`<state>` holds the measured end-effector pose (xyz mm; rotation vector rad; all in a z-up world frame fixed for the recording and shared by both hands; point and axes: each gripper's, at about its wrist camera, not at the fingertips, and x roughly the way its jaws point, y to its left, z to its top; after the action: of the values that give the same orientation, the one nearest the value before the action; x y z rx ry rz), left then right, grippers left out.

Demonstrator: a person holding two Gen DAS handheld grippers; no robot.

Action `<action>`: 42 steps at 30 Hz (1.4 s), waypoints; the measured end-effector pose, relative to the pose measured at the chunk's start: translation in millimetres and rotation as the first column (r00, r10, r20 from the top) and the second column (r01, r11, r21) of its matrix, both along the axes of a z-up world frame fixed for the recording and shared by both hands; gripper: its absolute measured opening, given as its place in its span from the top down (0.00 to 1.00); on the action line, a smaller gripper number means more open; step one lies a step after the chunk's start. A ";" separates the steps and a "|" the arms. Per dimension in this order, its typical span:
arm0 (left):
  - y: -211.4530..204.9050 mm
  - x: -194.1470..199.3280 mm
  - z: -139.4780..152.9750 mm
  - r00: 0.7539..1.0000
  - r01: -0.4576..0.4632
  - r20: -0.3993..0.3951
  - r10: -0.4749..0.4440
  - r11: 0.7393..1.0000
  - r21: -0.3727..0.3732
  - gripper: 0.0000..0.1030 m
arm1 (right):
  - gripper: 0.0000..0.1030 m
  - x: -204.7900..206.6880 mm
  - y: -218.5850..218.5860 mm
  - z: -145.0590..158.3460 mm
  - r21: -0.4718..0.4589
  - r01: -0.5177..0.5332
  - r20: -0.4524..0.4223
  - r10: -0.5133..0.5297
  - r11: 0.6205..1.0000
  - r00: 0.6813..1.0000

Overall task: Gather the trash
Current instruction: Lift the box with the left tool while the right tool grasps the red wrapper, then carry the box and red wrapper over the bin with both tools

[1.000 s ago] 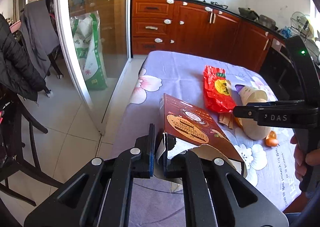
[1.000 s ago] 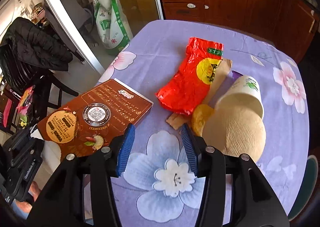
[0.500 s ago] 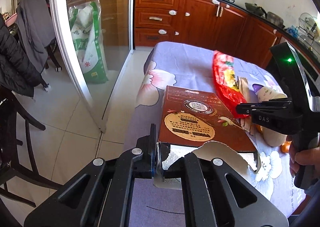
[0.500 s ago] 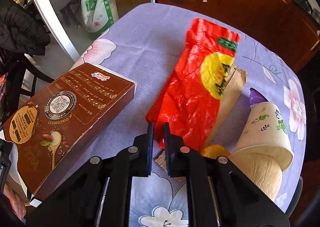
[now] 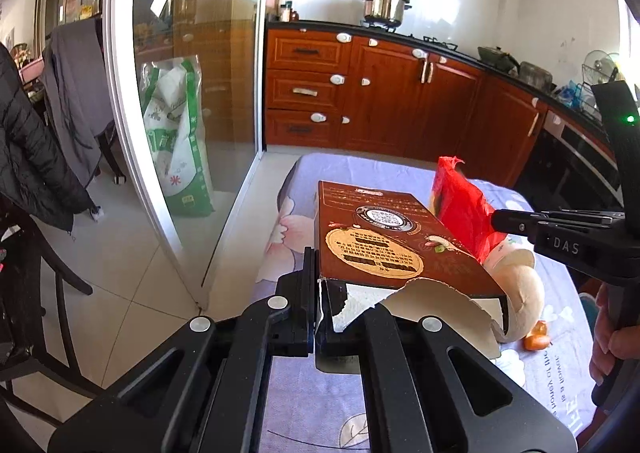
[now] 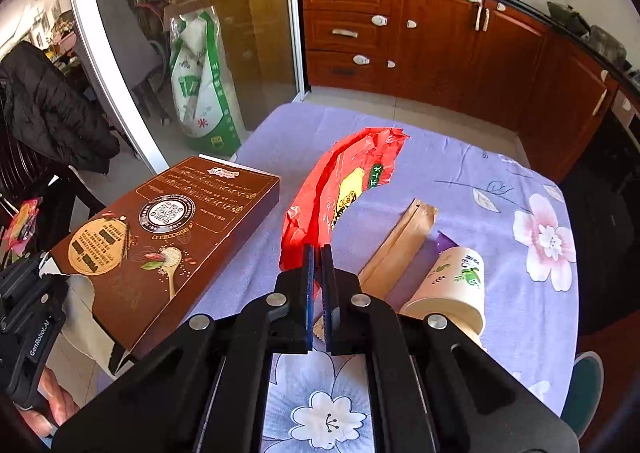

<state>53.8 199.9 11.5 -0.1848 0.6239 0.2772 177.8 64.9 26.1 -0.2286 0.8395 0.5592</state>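
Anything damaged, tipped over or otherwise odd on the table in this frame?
Yes. The brown box, held by the left gripper, has a ragged, torn-open end. The paper cup lies on its side on the floral tablecloth. The red wrapper in the right gripper is crumpled.

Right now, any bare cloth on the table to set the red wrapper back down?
Yes: the far strip of tablecloth beyond the red wrapper, toward the cabinets, and the near flower patch under the right gripper. Crowded: paper cup and brown sleeve on the right, brown box on the left.
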 end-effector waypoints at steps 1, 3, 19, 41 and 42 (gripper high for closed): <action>-2.9 -0.7 4.8 1.000 0.001 0.010 -0.001 1.000 0.004 0.98 | 0.97 -4.6 -5.4 7.1 0.013 0.003 0.013 -0.003 1.000 1.000; -9.5 -2.2 15.6 1.000 0.006 0.030 -0.007 1.000 0.011 0.98 | 0.97 -8.8 -13.6 20.5 0.037 0.009 0.029 -0.010 0.999 1.000; -168.4 9.1 66.3 0.934 0.344 0.094 -0.345 0.939 0.022 0.98 | 0.97 -51.8 -220.7 66.9 0.190 0.266 0.063 -0.282 0.945 0.957; -402.4 73.9 20.8 0.709 0.704 -0.079 -0.701 0.710 0.019 0.98 | 0.97 -78.0 -476.5 -49.4 0.231 0.663 -0.274 -0.606 0.712 0.747; -409.3 75.6 17.2 0.703 0.710 -0.091 -0.706 0.704 0.021 0.98 | 0.97 -77.9 -480.6 -58.3 0.230 0.671 -0.298 -0.606 0.704 0.738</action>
<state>129.4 -209.4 28.7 0.1331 0.7186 -0.4604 99.9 -415.7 -32.2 0.4357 0.9414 0.0405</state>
